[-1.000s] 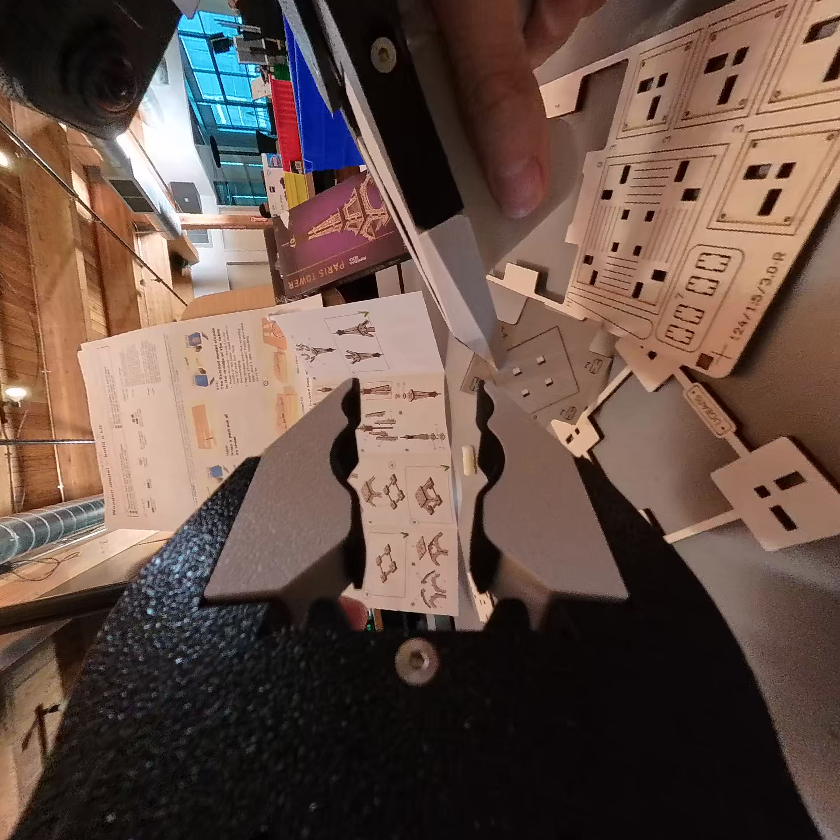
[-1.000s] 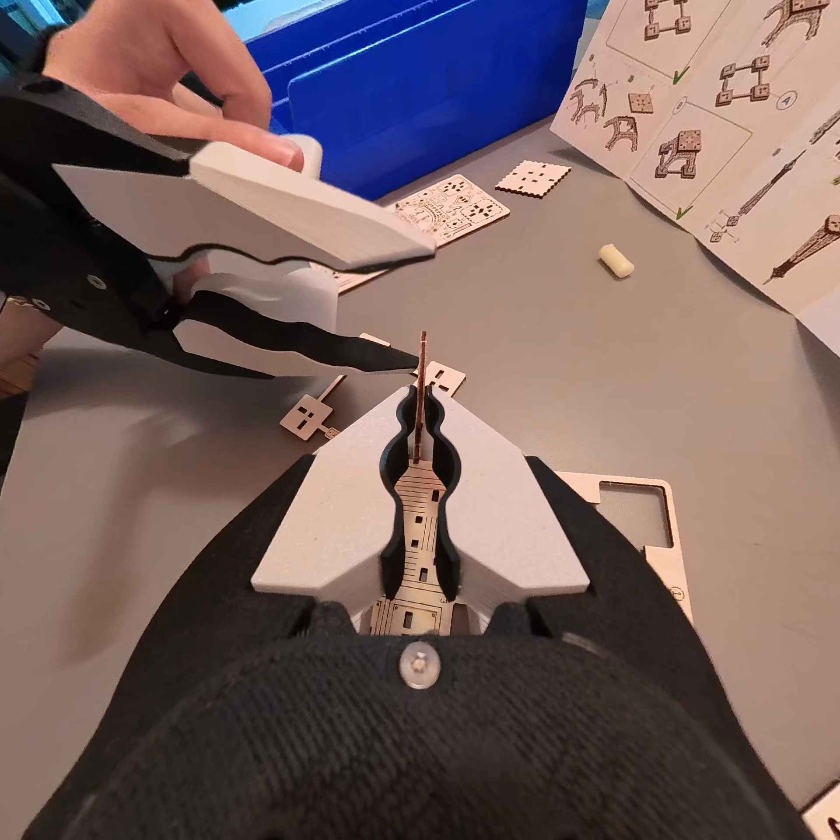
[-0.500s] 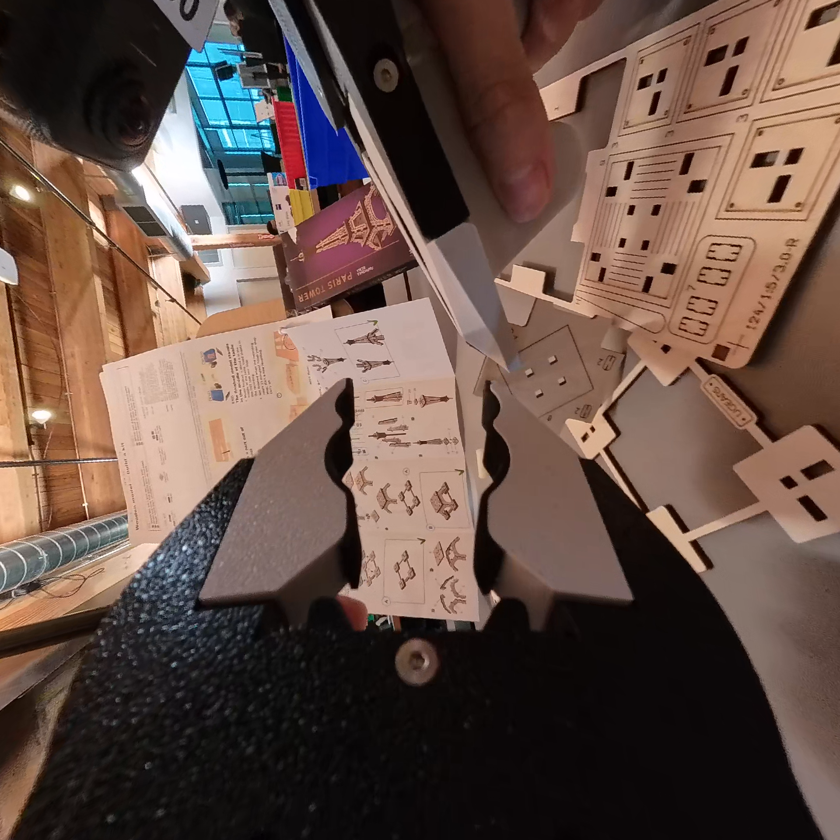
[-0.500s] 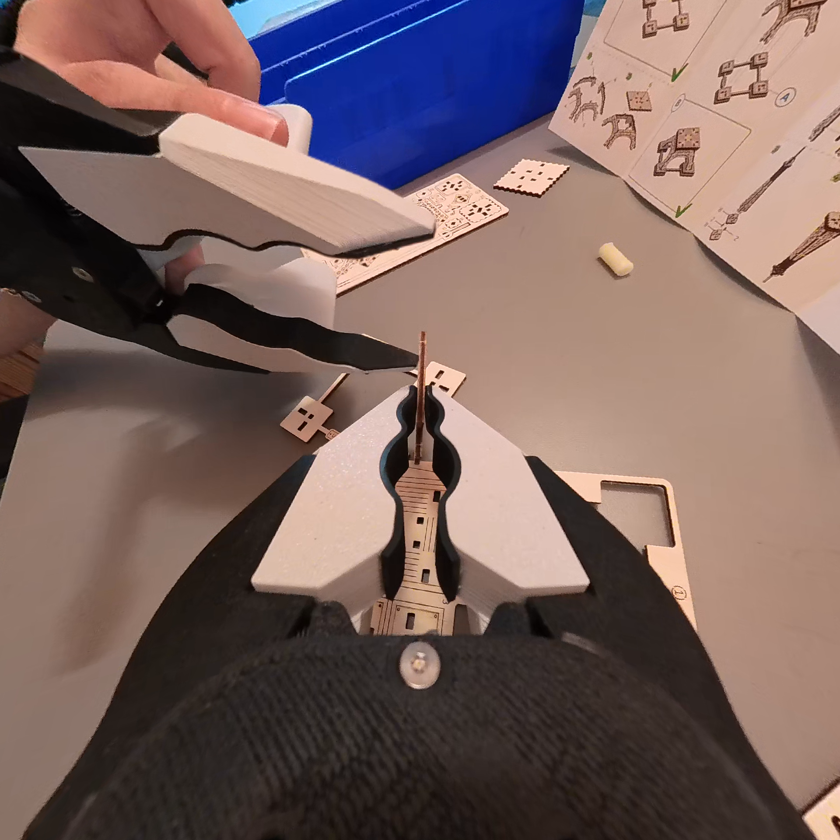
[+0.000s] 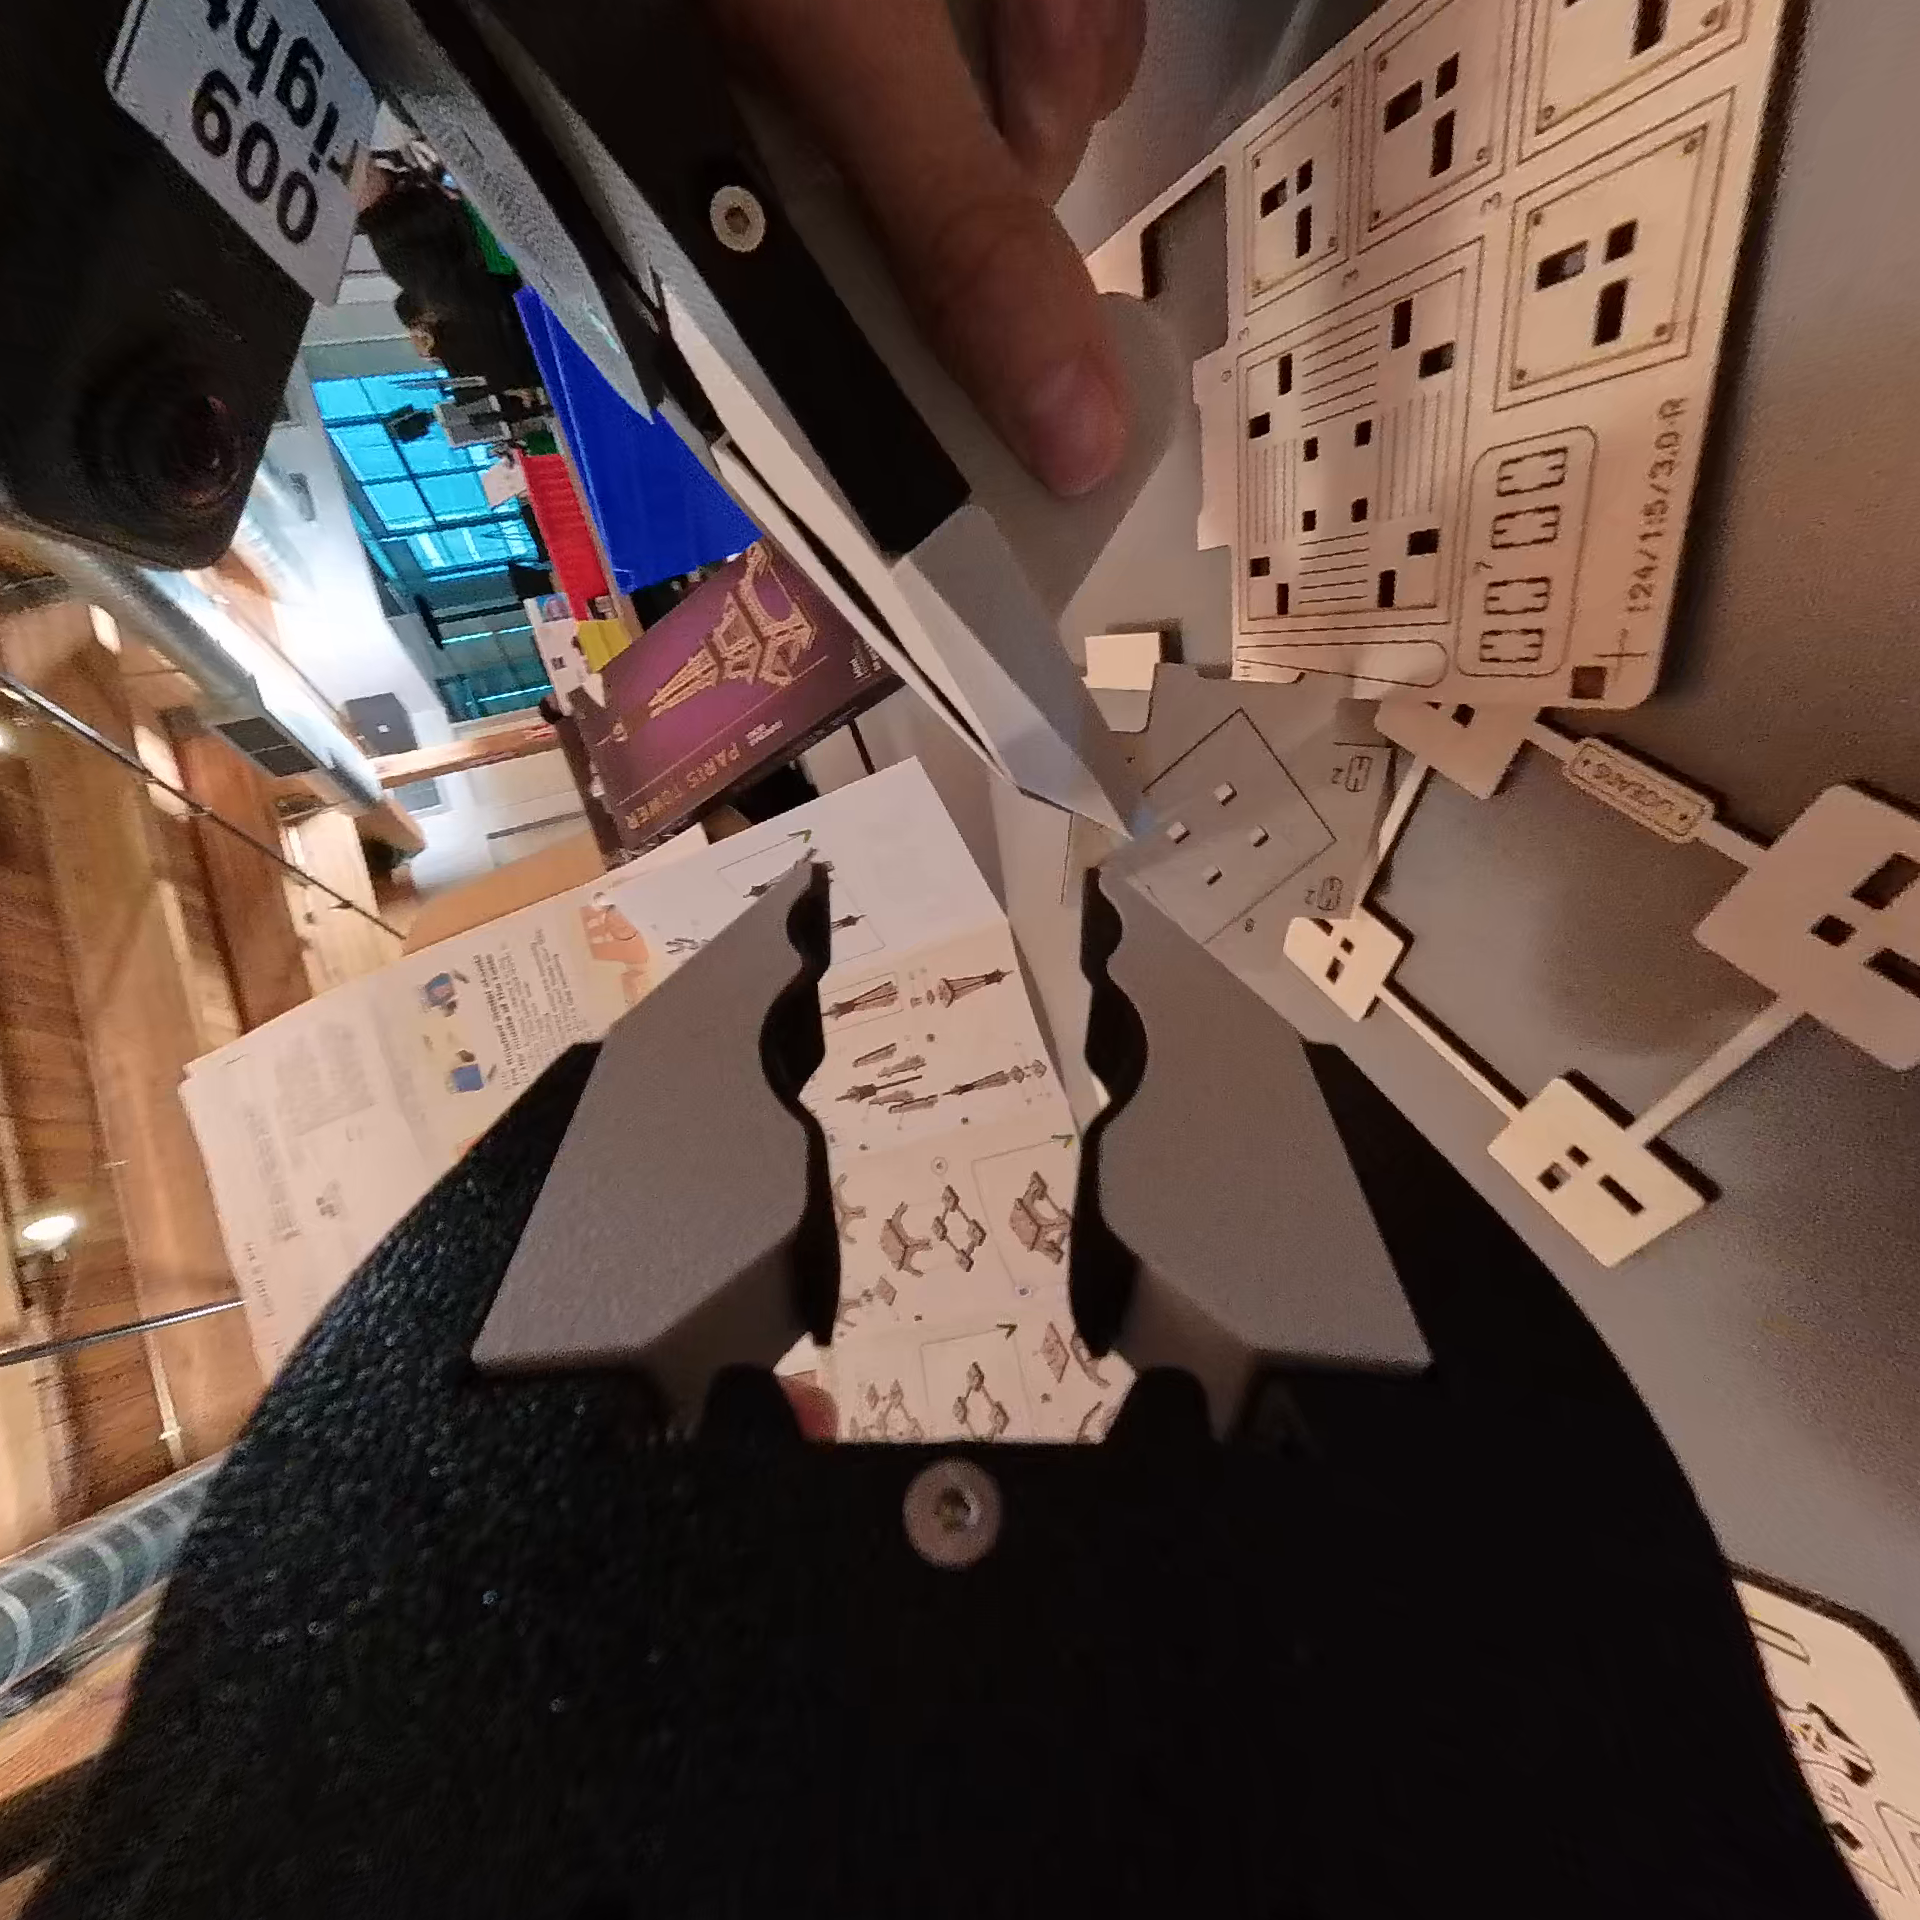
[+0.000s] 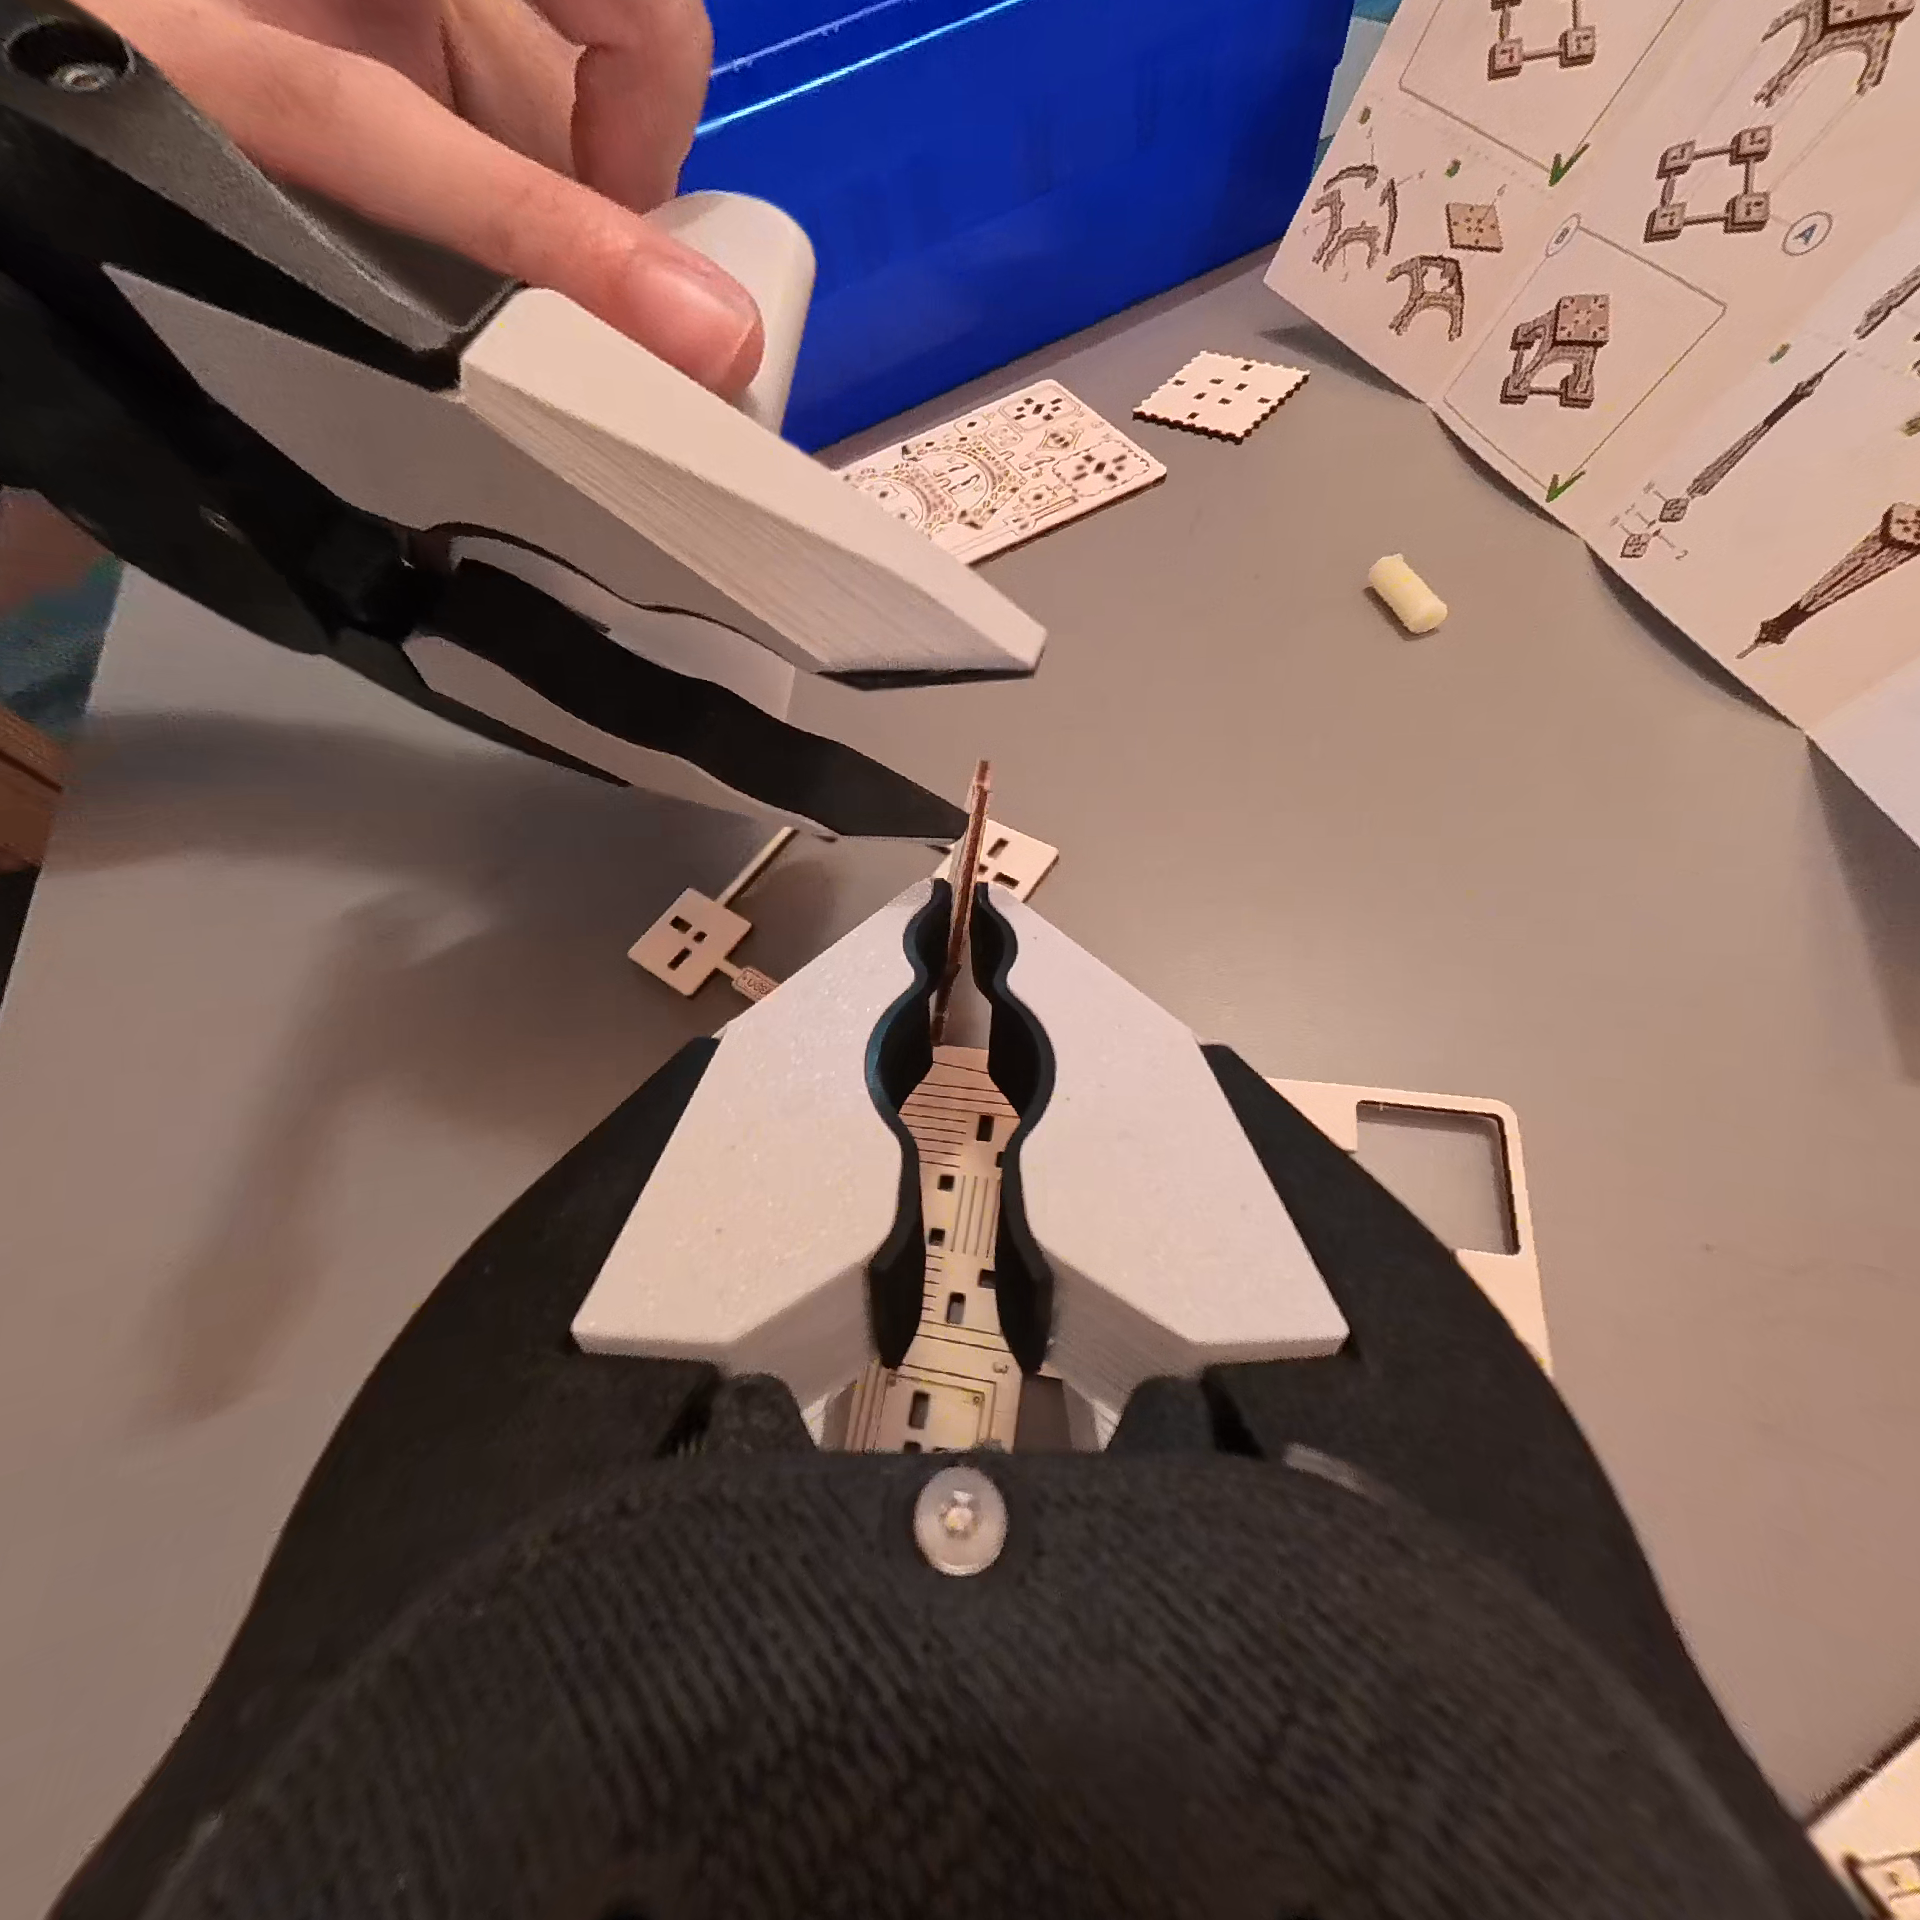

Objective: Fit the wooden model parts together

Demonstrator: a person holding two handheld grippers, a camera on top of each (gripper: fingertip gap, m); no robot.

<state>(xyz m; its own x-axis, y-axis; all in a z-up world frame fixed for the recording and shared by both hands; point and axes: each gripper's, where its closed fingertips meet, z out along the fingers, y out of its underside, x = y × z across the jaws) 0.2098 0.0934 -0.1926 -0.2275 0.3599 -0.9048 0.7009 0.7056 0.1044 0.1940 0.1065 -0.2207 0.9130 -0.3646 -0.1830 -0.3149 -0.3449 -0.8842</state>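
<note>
Pinching a thin wooden part (image 6: 968, 902) edge-on between its closed fingertips, the right gripper (image 6: 961, 899) hides most of that piece, so its shape is hard to read. Just left, the left gripper (image 6: 987, 748) hangs with fingers apart, its lower tip beside the part; contact cannot be told. A cut-out sheet (image 6: 1496, 1226) lies underneath on the table (image 6: 1455, 883), largely covered, with an instruction sheet (image 6: 1683, 343) cut off at right.
</note>
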